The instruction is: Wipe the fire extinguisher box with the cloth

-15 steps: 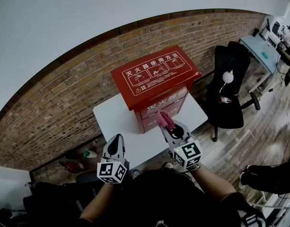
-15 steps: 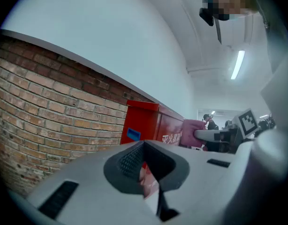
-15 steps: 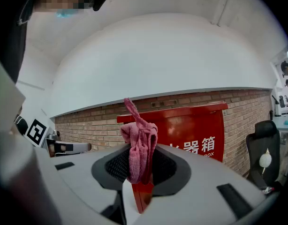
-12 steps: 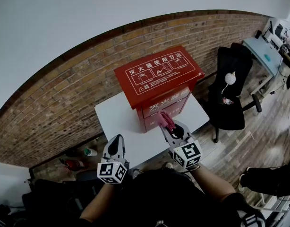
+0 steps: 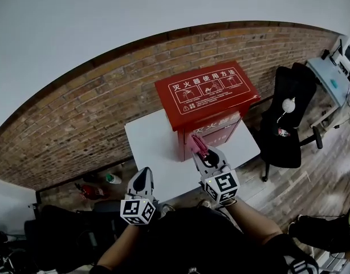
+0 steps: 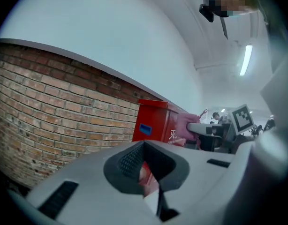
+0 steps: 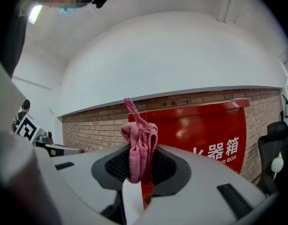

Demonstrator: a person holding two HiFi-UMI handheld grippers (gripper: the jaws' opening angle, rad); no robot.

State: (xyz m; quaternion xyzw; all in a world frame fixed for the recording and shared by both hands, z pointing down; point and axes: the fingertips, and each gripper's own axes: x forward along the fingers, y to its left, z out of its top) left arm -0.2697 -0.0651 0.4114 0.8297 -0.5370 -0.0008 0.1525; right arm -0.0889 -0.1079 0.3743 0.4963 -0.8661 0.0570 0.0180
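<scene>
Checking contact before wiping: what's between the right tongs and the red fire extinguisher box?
Only the pink cloth, pinched in the right tongs before the box, as the right gripper view shows.

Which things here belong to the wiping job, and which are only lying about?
Job: red metal fire extinguisher box; pink fabric cloth, pinched in the right gripper; white table under the box.
Lying about: black office chair; small bottle on the floor; pale desk at far right.

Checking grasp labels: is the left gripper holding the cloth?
No, the cloth sits pinched in the right gripper, not the left gripper.
</scene>
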